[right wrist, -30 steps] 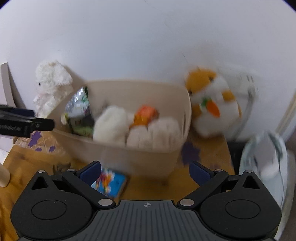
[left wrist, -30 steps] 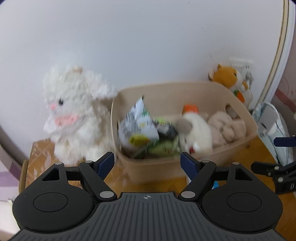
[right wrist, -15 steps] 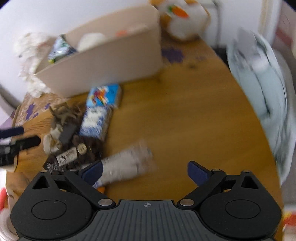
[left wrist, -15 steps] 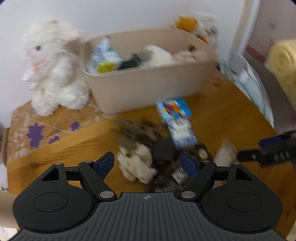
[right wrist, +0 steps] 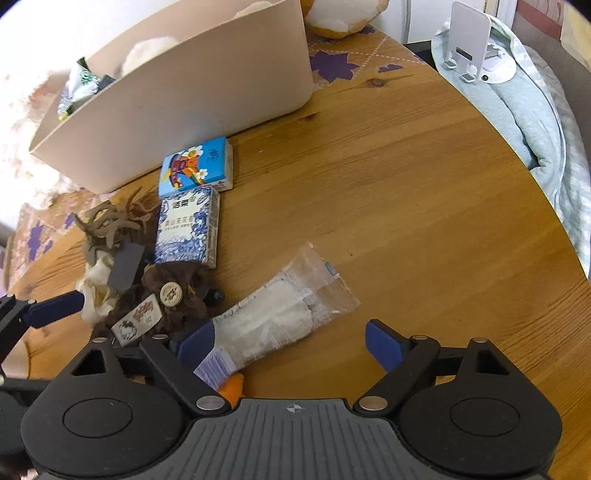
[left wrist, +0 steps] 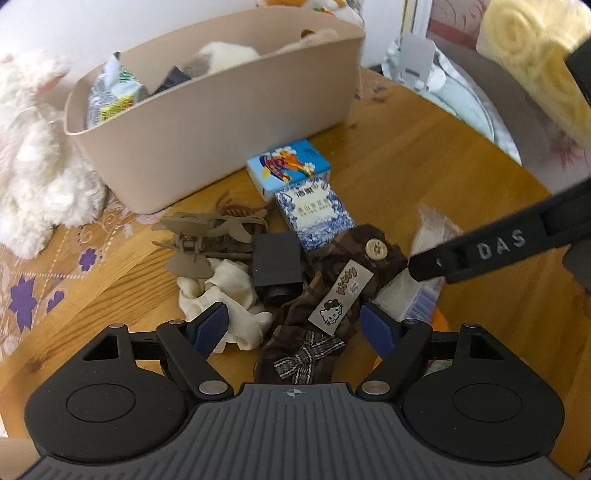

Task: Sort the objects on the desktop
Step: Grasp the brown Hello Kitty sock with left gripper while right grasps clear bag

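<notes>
My left gripper [left wrist: 293, 326] is open and hangs low over a brown plaid hair accessory [left wrist: 332, 280] with a cartoon cat label. Beside it lie a cream scrunchie [left wrist: 221, 291], a black box [left wrist: 275, 264] and brown hair claws [left wrist: 195, 240]. Two tissue packs, one cartoon blue [left wrist: 288, 168] and one blue-and-white [left wrist: 314, 210], lie before the beige bin [left wrist: 221, 122]. My right gripper [right wrist: 290, 343] points down over a clear packet [right wrist: 280, 314] with white contents. Its jaws are closing, the packet lies by the left fingertip, and the pads do not press it.
The bin holds snack bags and plush toys. A white plush rabbit [left wrist: 33, 166] stands to its left and an orange-and-white plush [right wrist: 343, 14] behind it. Right of the round wooden table [right wrist: 424, 177] lies pale blue bedding [right wrist: 532, 110] with a white phone stand [right wrist: 469, 48].
Both grippers tipped down from the wall and bin and sank toward the pile on the table. The right jaws narrowed a little. The left jaws kept their width.
</notes>
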The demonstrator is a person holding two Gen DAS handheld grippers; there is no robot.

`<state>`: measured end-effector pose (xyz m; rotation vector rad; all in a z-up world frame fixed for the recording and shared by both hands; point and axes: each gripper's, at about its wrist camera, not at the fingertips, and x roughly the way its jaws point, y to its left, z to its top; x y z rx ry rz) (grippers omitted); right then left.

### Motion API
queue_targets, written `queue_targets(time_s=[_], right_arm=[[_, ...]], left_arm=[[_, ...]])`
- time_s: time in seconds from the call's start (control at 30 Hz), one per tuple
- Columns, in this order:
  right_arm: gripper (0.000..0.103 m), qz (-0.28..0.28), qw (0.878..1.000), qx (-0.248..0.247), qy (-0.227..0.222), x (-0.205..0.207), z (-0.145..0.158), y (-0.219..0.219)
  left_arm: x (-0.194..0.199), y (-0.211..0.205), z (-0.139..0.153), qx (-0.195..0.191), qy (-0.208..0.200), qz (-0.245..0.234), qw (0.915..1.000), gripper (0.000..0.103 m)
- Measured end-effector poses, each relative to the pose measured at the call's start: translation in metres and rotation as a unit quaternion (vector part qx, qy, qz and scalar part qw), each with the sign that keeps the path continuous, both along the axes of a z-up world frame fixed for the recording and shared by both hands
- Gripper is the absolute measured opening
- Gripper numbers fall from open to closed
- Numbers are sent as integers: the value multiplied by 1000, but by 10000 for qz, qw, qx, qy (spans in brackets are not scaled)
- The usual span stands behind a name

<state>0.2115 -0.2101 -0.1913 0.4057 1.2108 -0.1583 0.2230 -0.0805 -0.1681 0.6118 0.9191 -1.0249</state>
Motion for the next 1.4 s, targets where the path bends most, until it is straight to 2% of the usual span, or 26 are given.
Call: queue_targets(time_s=[0.2,0.3,0.33,0.47,0.5,0.57,0.7,0.87,1.17,1.4], right_arm=[[91,63,9997,-219,48,9,-6,13],[88,190,9993,-318,21,10,-6,18],[85,212,9992,-327,-6,9,-5,19],[58,257,9986,-431,-139,1,-2,16],[56,315,9982,-480,-144,0,-1,16],[44,440,9972,-585,-168,-2,-2,16],[32,479,9974,-493,-215,-9,-2,12],[27,523,9972,-460,-277,-21,-2,9],[26,418,9978,-292,-432,-41,5,-5],[26,418,9966,-260,-659,-49,16,-10]], left_arm=[[4,-12,-15,70,150,-33,9999,80],[3,-19,-18,69,148,11,9999,74],[3,-20,-19,59,168,36,9998,72],[1,-19,-18,-32,224,106,9997,63],[1,-18,-18,-60,247,101,9996,60],[0,-18,-16,-102,274,74,9995,53],[-4,-16,-12,-155,382,33,9991,42],[-12,-6,-11,-238,570,5,9981,40],[-17,17,0,-523,856,116,9949,37],[-22,34,9,-706,895,128,9934,37]])
